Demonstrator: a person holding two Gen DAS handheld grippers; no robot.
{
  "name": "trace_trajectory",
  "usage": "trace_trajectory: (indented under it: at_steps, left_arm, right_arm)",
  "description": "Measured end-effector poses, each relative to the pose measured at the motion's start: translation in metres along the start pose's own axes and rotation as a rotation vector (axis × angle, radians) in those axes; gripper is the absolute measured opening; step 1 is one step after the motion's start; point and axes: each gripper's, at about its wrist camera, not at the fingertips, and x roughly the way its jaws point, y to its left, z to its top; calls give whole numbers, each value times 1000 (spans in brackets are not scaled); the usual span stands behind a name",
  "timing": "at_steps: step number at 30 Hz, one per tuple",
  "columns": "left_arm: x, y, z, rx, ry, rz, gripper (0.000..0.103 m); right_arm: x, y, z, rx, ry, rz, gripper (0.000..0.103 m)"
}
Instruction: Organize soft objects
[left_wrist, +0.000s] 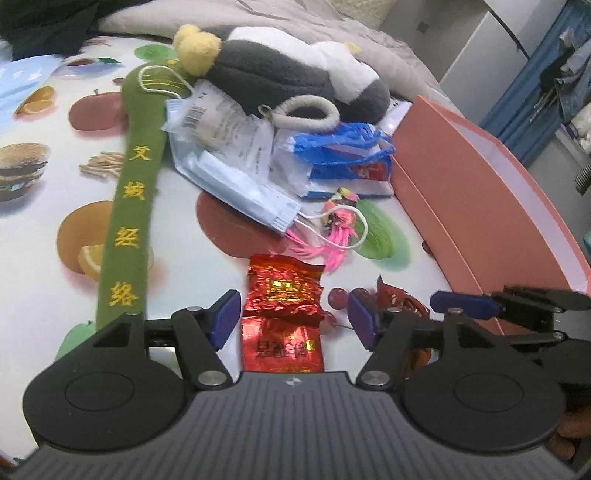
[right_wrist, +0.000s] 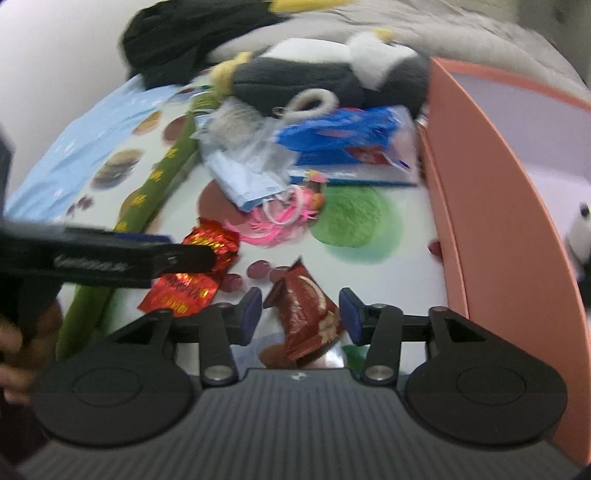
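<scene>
Up the green plush strip (left_wrist: 127, 225) run yellow embroidered Chinese characters, reading 艾绒经络 as far as they can be made out — the same yellow marks show on it from the right wrist, too blurred there to read. A barcode label sits on the clear packet (left_wrist: 207, 118) in the pile, its fine print too small to tell. The red foil packets (left_wrist: 282, 321) carry gold characters, the nearer one upside down to the camera and not legible. White lettering on the black gripper finger (right_wrist: 110, 262) crossing the right-wrist view is smeared — unreadable.
</scene>
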Motion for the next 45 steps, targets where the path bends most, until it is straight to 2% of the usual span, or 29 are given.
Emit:
trace_trajectory:
  at_steps: [4,11,14,20,24,27,28,29,36,45]
  left_arm:
    - [5,-4,2,28,6,25,69]
    - [9,-9,5,55,12,38,69]
    - [11,-12,4,64,12,37,69]
    - [18,-18,3,93,-1,118,69]
    - [22,-23,0,113,-2,119,69]
    - [24,-28,-3,139,-16,150,63]
    - [24,-29,-3,142,-19,160,58]
    - [24,-29,-3,142,-22,169,58]
    - [9,-28,-5,102,-36,153,57]
    - [-39,-40,-2,73,-91,123,57]
  right_arm:
    - [4,9,1,-147,-10,-10,50]
    - [23,3,2,-179,46,14,48]
    - [25,3,-2,-170,53,1,40]
    - [15,0,-8,-114,25,-25,39]
    - [10,-2,-15,-54,16,-32,39]
    - [6,-2,-17,-18,5,-33,39]
    - [4,-1,-18,-12,3,-39,39]
    - [3,-1,-18,-5,1,-44,39]
    - [-10,-1,-17,42,-37,-59,39]
    - [-46,3,-9,107,-114,-65,39]
